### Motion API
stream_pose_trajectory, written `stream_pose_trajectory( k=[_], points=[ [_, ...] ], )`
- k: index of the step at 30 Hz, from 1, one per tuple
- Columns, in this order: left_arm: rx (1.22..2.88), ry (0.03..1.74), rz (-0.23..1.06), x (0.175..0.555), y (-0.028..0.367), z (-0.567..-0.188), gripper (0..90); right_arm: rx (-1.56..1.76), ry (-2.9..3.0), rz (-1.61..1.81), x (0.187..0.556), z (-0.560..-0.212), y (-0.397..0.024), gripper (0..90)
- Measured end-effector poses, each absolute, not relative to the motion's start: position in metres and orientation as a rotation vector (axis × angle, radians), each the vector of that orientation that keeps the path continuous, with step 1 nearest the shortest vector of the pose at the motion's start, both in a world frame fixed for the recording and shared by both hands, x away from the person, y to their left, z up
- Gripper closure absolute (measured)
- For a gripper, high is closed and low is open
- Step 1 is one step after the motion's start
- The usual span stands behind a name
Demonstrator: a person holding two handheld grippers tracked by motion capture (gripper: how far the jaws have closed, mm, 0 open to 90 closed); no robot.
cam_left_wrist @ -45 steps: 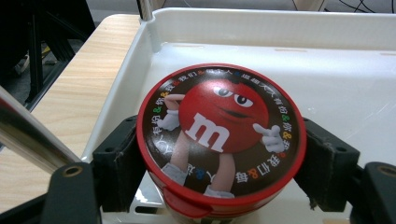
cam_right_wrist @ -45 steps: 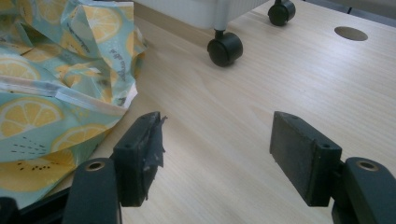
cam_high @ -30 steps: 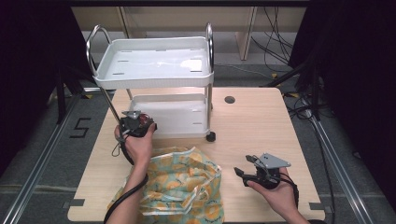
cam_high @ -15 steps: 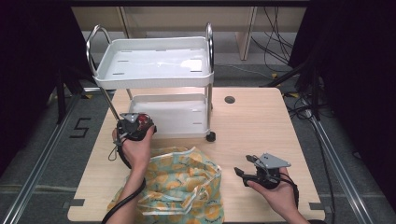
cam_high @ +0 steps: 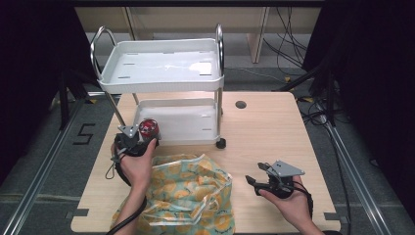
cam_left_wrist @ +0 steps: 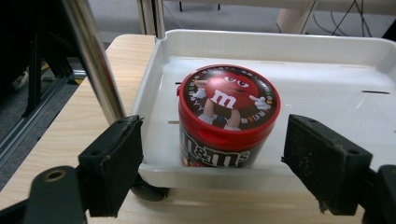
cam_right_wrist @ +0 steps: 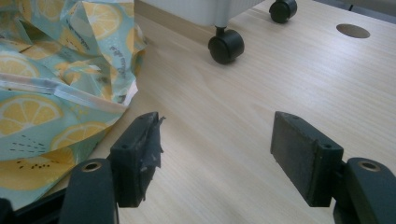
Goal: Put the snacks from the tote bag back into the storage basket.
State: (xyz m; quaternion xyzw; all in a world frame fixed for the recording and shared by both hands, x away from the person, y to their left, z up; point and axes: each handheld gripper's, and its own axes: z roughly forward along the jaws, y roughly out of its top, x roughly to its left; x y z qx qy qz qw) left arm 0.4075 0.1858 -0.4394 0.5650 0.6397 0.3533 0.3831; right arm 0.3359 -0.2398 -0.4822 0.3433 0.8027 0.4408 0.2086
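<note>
Since the red candy tub (cam_left_wrist: 228, 116) now stands upright in the lower tray (cam_left_wrist: 327, 84) of the white cart (cam_high: 161, 68), close to that tray's front edge and toward its left corner, I judge the placing itself to be done. My left gripper (cam_left_wrist: 212, 163) has its jaws spread wide, one on each side of the tub with a clear gap on both sides, so nothing is held; the tub rests on the tray by its own weight. In the high view the same gripper (cam_high: 131, 142) sits just at the tray's near left corner with the tub's red lid (cam_high: 148, 128) right beside it.

My right gripper (cam_right_wrist: 217, 156) is released too, jaws apart over bare wood near the table's front right corner (cam_high: 274, 183), holding nothing. The lemon-print bag (cam_high: 188, 196) lies slumped at the table's front edge between my two forearms, and I cannot tell whether anything is inside it.

What is left, as I read it, is to draw my left gripper back from the tray without nudging the tub, and then to see whether the bag has more to give. The cart's upper tray (cam_high: 161, 64) is bare.
</note>
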Motion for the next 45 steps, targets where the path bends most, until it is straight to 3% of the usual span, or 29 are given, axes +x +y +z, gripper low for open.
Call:
stream_pose_trajectory(
  k=[30,45],
  points=[
    [1.462,1.576,0.920,0.338,0.229,-0.432,20.8,0.957,2.227,1.223,0.335,-0.482,-0.240,34.0],
    [1.521,1.563,0.882,0.298,0.239,-0.456,21.7,0.959,2.224,1.220,0.335,-0.482,-0.240,34.0]
  ],
)
